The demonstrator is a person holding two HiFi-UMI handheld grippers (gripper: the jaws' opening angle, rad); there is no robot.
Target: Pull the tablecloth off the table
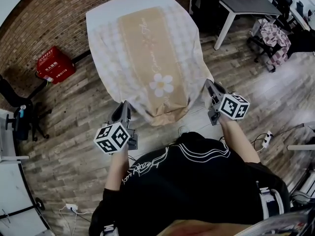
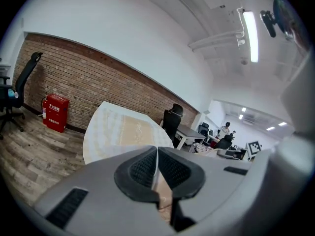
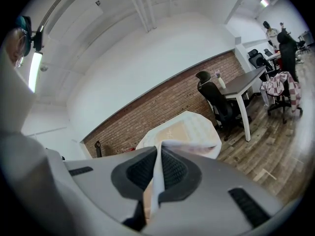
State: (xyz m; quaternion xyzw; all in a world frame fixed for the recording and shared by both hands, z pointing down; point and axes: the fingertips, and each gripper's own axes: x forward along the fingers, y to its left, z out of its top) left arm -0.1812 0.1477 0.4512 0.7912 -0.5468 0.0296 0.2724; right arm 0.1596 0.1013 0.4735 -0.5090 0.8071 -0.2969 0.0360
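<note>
The tablecloth [image 1: 147,48] is beige down the middle with pale checked sides and a white daisy near my end. It covers a small table, and its near edge hangs down toward me. My left gripper [image 1: 122,107] is shut on the cloth's near left corner. A thin beige fold shows between its pads [image 2: 142,168] in the left gripper view. My right gripper [image 1: 209,85] is shut on the near right corner, where white cloth [image 3: 156,181] is pinched between the pads. The rest of the cloth [image 3: 182,129] lies on the table beyond the jaws.
A red box [image 1: 55,64] stands on the wooden floor against the brick wall, left of the table. A dark desk [image 1: 246,1] and office chairs [image 1: 273,33] are at the far right. A black chair [image 1: 15,117] is at the left edge, and cables [image 1: 266,140] lie on the right.
</note>
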